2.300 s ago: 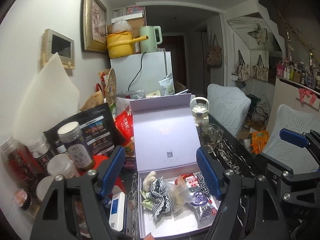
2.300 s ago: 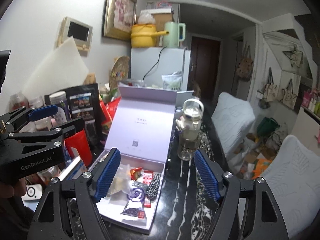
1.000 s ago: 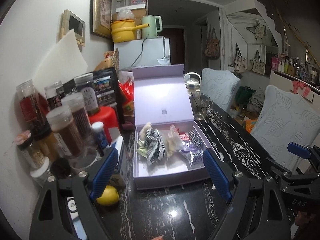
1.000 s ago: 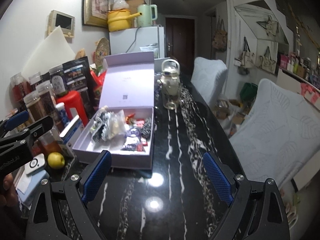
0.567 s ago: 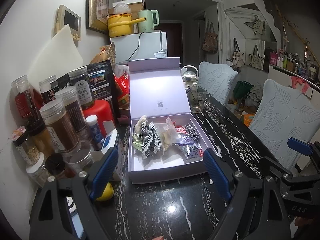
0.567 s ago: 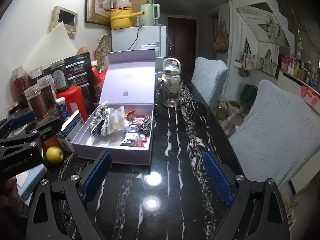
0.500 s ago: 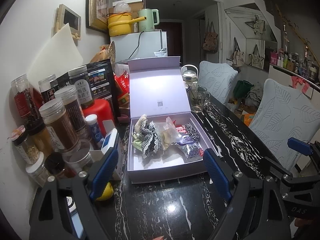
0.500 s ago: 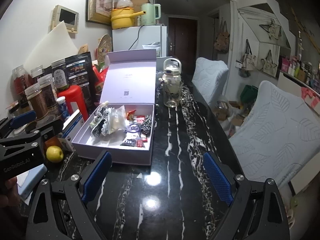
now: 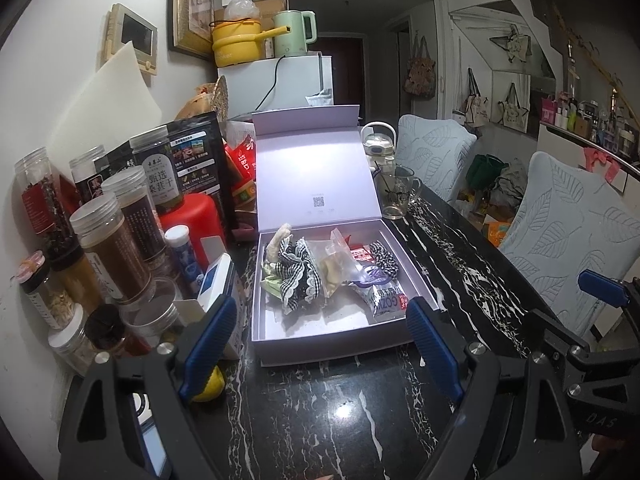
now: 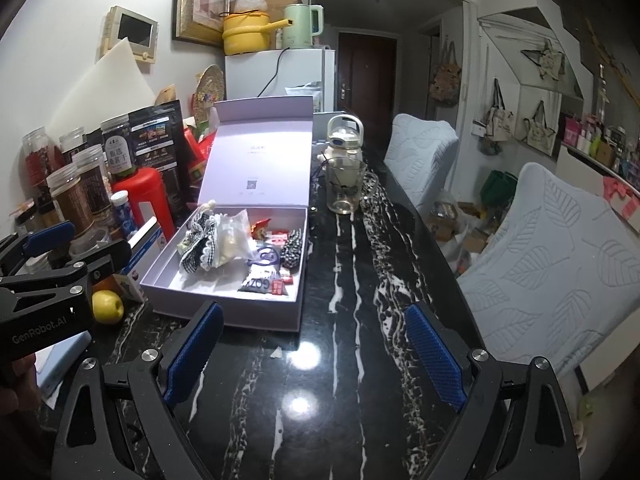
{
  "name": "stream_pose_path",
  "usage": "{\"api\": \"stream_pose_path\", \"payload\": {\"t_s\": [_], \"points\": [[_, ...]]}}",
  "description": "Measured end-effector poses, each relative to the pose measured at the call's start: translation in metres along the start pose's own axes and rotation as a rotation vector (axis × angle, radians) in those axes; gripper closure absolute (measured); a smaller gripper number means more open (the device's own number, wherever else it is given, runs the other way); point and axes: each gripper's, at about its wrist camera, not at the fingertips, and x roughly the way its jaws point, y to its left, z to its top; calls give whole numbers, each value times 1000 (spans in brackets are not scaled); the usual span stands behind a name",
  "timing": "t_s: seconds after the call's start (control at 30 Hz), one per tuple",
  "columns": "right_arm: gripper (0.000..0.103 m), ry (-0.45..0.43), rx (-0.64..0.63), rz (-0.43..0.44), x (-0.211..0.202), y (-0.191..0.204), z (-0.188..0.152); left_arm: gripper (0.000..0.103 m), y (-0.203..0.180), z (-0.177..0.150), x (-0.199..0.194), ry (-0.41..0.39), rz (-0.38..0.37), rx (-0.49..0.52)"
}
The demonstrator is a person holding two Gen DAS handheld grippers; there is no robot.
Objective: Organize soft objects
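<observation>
Lilac cardboard formed the shallow open gift box (image 9: 332,342) that we took as our landmark on the black marble-patterned table (image 10: 360,400); its lid stood upright at the far side. Inside the box, toward its left half, lay the black-and-white gingham fabric piece with lace trim (image 9: 298,280), touching a clear plastic zip bag (image 9: 336,266) just right of it. Further right in the box we saw a black-and-white woven scrunchie (image 9: 384,256), and nearer the front wall a purple-and-silver snack packet (image 9: 384,298).

We held the left gripper (image 9: 320,344) short of the box's front wall, its blue-padded fingers spread wide with nothing between them. Our right gripper (image 10: 316,356) hung over bare table near the box's front right corner, likewise spread apart and empty.

Left of the box stood clear plastic jars with screw lids (image 9: 112,248), with a yellow lemon (image 10: 107,306) near its front left corner.
</observation>
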Motion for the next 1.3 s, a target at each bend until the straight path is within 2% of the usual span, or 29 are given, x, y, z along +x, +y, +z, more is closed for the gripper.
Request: {"api": "stream_pose_path", "payload": {"t_s": [1.3], "points": [[9, 9, 4, -23, 3, -9, -4, 16, -9, -3, 6, 26, -41, 20]]}}
